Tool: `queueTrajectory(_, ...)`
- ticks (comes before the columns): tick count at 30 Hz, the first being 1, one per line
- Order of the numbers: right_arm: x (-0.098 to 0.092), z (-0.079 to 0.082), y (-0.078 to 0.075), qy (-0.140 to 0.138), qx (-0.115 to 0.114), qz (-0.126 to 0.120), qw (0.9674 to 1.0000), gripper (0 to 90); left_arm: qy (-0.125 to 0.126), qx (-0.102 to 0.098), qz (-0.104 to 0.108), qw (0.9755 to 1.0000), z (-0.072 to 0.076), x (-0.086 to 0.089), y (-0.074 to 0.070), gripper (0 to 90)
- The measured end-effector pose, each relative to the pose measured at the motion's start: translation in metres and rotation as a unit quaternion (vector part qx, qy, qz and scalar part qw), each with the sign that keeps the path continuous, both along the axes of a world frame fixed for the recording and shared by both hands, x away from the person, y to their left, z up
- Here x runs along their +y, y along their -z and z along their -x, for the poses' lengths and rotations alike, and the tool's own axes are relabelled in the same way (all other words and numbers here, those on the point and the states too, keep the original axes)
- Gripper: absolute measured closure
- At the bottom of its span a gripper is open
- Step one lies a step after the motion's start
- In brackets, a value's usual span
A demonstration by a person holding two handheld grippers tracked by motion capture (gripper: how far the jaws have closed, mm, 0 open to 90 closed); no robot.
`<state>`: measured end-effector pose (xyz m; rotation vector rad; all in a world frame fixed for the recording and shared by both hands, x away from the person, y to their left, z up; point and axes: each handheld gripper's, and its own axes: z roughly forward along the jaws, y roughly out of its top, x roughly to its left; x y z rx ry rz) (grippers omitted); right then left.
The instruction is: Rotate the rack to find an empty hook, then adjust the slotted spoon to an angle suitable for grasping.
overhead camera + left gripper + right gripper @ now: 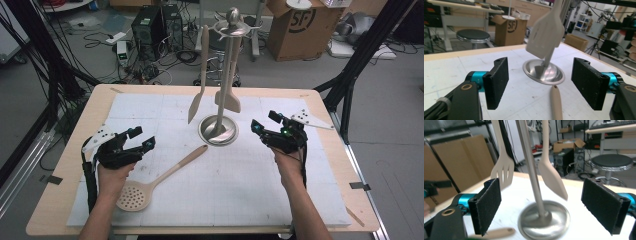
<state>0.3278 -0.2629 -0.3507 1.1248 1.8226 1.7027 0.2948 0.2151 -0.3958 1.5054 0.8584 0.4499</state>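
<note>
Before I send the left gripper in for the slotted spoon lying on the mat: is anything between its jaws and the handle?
Nothing visible. The left gripper is open, and the slotted spoon handle tip lies on bare mat between its jaws. The metal stand sits farther back.

Between left gripper (pixel 142 137) and right gripper (pixel 263 127): bare white gridded mat (pixel 250 185), open for passing. In the middle, blocking: shiny round steel base (pixel 218 131) with its upright steel pole (pixel 229 65), 2 pale beige utensils hanging, a slotted turner (pixel 228 97) beside the pole and a narrow spatula (pixel 196 106) to its left. Lying diagonally across the left half: beige perforated skimmer spoon (pixel 135 196), handle tip near the base. Front right of mat free.
</note>
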Motion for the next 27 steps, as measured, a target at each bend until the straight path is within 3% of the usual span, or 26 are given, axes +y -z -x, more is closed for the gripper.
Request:
queueTrajectory(2,-0.004,0.001,0.006,0.002,0.014,0.005,0.9999,15.1,0.004,0.001,-0.004,1.0000,0.000,-0.002,0.000,30.4)
queueTrajectory(9,-0.019,0.011,0.025,0.010,0.019,0.001,0.9998,15.1,0.011,0.004,-0.012,0.9999,-0.001,-0.007,0.000,30.0)
queueTrajectory(16,-0.030,0.019,0.033,0.015,0.019,0.001,0.9997,15.2,0.005,-0.003,-0.015,0.9999,0.002,-0.006,-0.003,30.1)
queueTrajectory(23,-0.043,0.028,0.049,0.018,0.029,-0.002,0.9994,15.2,0.019,0.009,-0.024,0.9995,0.002,-0.014,-0.002,30.0)
queueTrajectory(27,-0.046,0.032,0.056,0.014,0.033,0.001,0.9993,15.1,0.027,0.015,-0.014,0.9994,0.002,-0.018,-0.002,30.3)
